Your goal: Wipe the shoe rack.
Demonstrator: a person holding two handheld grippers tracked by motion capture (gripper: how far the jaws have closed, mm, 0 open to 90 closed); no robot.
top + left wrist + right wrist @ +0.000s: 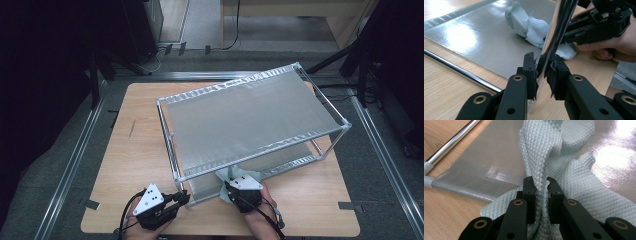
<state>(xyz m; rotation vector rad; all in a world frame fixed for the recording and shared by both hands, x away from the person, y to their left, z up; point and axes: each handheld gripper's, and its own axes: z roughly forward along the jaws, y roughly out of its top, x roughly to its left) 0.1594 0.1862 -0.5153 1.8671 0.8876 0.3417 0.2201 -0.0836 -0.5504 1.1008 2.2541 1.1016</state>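
You hold the rack and the cloth.
Your left gripper (pixel 541 72) pinches the rack's shiny leg (pixel 554 32); your right gripper (pixel 540 185) squeezes the cloth (pixel 574 185).

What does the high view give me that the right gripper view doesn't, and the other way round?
High view alone: the whole two-tier rack on the wooden table, and the left gripper at the rack's front left post. Right gripper view alone: the right gripper pinching a fold of the quilted pale green cloth, with its weave clear. Both share the cloth lying on the rack's silver lower shelf.
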